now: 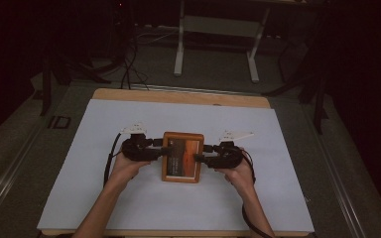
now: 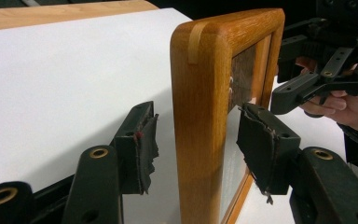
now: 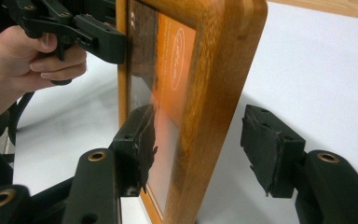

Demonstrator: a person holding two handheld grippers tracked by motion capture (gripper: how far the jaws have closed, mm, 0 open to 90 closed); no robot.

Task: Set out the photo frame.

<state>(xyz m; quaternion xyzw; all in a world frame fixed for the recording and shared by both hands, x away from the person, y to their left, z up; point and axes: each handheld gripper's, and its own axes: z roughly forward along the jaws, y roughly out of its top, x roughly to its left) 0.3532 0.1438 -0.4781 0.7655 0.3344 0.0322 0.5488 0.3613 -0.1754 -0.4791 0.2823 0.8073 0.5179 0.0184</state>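
A wooden picture frame (image 1: 182, 168) with an orange and dark picture behind glass sits in the middle of the white sheet (image 1: 104, 148), face toward the high view. My left gripper (image 1: 164, 148) straddles its left edge and my right gripper (image 1: 198, 157) its right edge. In the left gripper view the frame's side (image 2: 200, 140) stands between the pads of my left gripper (image 2: 204, 147), with a gap showing. In the right gripper view my right gripper (image 3: 204, 149) spans the frame (image 3: 214, 93), its right pad (image 3: 270, 149) well clear of the wood. Both are open.
The white sheet covers most of a wooden table (image 1: 178, 96). Beyond the far edge are a white stand's legs (image 1: 181, 54) and cables (image 1: 129, 69) on a dark floor. Each hand holds its gripper close to the frame's side.
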